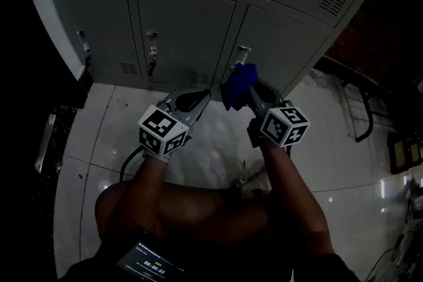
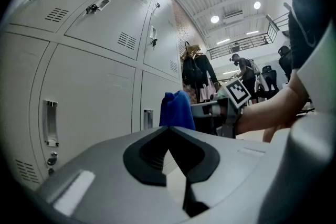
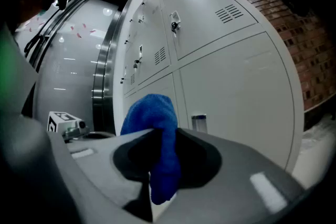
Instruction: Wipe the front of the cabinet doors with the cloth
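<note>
Plainly, the cloth (image 3: 156, 128) is a deep blue, nubbly rag, bunched into a thick wad rather than spread flat. It sits pinched in the right tongs (image 3: 163, 150), whose jaws are closed on its middle. A rounded lump stands above the jaw tips and a narrower tail hangs below them, so its long axis runs up and down across the jaws in the right gripper view.

In the head view the cloth (image 1: 238, 81) juts out ahead of the right tongs (image 1: 246, 93), its top end aimed at the lower row of grey cabinet doors (image 1: 185, 30). It is close to the small handle (image 1: 243, 50) of one door; whether it touches the metal cannot be told.

Both bare forearms (image 1: 291, 191) reach forward and down from the person, roughly parallel, over the glossy white floor (image 1: 211, 145). The left tongs (image 1: 195, 100) are held just beside the right ones, pointing at the same row of doors. In the left gripper view the left tongs (image 2: 168, 130) have their jaw tips brought together with nothing between them, the cloth (image 2: 176, 110) showing beyond them.
</note>
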Tool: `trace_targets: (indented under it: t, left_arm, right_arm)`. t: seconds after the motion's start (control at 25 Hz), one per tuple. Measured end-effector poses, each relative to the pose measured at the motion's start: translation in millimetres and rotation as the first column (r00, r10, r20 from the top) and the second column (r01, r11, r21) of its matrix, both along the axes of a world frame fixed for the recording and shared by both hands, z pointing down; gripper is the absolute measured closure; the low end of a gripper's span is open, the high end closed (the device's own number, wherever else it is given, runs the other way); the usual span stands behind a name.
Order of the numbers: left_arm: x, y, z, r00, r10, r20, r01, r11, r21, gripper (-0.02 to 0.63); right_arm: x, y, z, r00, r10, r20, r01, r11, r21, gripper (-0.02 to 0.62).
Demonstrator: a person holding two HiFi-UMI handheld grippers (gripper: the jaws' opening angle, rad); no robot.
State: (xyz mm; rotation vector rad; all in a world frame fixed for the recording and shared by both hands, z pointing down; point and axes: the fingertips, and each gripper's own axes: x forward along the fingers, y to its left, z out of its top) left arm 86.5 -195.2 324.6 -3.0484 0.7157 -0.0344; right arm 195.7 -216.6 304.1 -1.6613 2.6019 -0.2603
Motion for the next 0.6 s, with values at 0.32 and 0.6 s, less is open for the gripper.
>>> trace_targets:
  t: [0.32,0.6]
  left_arm:
    - [-9,-8,-3,1.000,-0.019,-0.006,0.019,1.000,-0.014,0.606]
    - [-10,-11,-4,1.000,-0.018,-0.023,0.018,0.999,-0.029,0.606]
  right_arm:
    - [10,-60,-78,0.999,0.028,-0.024,-0.026,0.998,0.065,0.520]
    - [15,-98,-103,0.999,0.054,-0.004,-0.053,0.995,0.086,0.520]
